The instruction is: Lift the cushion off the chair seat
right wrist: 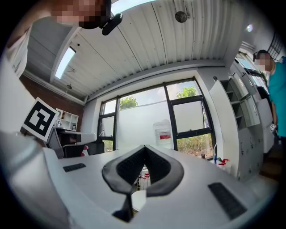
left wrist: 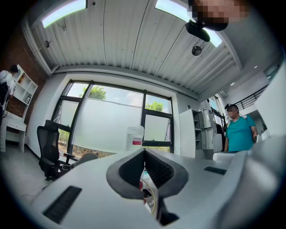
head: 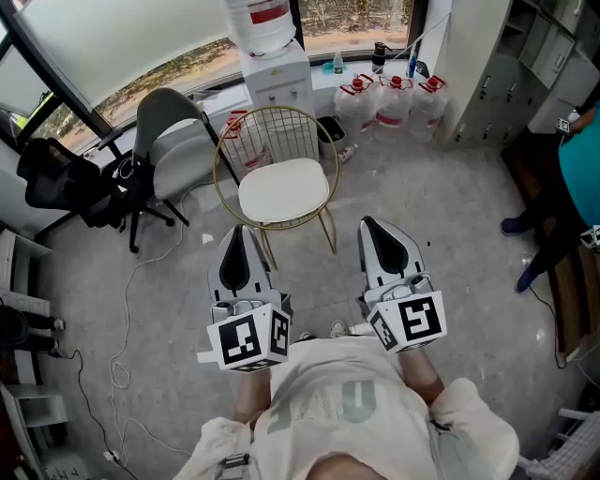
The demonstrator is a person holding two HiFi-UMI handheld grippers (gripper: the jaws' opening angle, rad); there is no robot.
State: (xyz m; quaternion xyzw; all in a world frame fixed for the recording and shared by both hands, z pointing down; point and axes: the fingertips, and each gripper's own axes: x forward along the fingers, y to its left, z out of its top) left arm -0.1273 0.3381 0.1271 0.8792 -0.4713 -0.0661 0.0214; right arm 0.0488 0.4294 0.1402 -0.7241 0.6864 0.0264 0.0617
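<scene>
Approach step: left tongs (head: 240, 234) and right tongs (head: 370, 227) both pressed together, empty, hovering short of gold wire chair (head: 277, 134). White round cushion (head: 283, 189) flat on seat, untouched. Next, likely: spread both, reach down to opposite cushion edges, pinch, raise.

The head view looks steeply down from above the person's chest. It is far enough off to take in the floor (head: 441, 225), the left gripper (head: 241, 231) and the right gripper (head: 373, 223). The chair (head: 281, 131) stands at 12 o'clock, just beyond them. Each gripper view sits low and close behind its own jaws, facing nearly level toward the windows (left wrist: 111, 120), with the ceiling (left wrist: 125, 40) filling its upper half. All three views share the water bottle (head: 261, 23) at 12 o'clock and the person in teal (head: 581, 159) at 3 o'clock.
</scene>
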